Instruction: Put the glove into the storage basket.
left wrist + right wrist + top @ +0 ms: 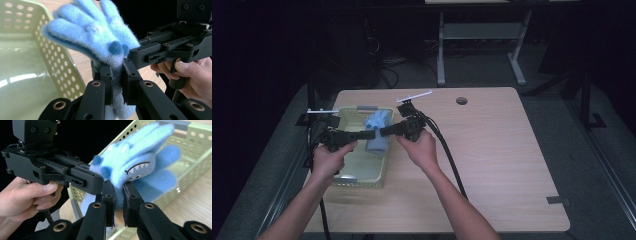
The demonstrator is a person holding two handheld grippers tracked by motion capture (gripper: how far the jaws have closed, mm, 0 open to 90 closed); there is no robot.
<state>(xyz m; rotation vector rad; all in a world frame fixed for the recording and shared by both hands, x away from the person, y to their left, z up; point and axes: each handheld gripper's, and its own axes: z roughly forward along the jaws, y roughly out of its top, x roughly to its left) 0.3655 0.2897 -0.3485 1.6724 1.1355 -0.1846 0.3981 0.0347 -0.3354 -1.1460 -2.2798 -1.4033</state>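
While both grippers pinch the same blue fleece glove, the work looks to be at the carrying stage: the glove hangs in the air over the right half of the pale green basket, held from two sides. In the left gripper view the left gripper has its jaws drawn nearly together with the fleece squeezed between the pads, fingers of the glove fanning upward; in the right gripper view the right gripper is likewise closed tight on the fabric, just under the printed toothy mouth. From above, the two tools meet tip to tip, the left gripper and the right gripper almost touching across the glove.

Whether the glove is on its way into the basket or out of it I cannot tell for sure. Either way, the next move calls for the two hands to travel together, or for one to let go, so the fleece is not stretched or torn.

Room is uneven. The basket's perforated right wall lies just below the glove and could snag it if the hands sink. The wooden table to the right is bare and wide, with a small round hole well off near the far edge. The basket sits close to the table's left edge, and the trailing cable crosses the near right side
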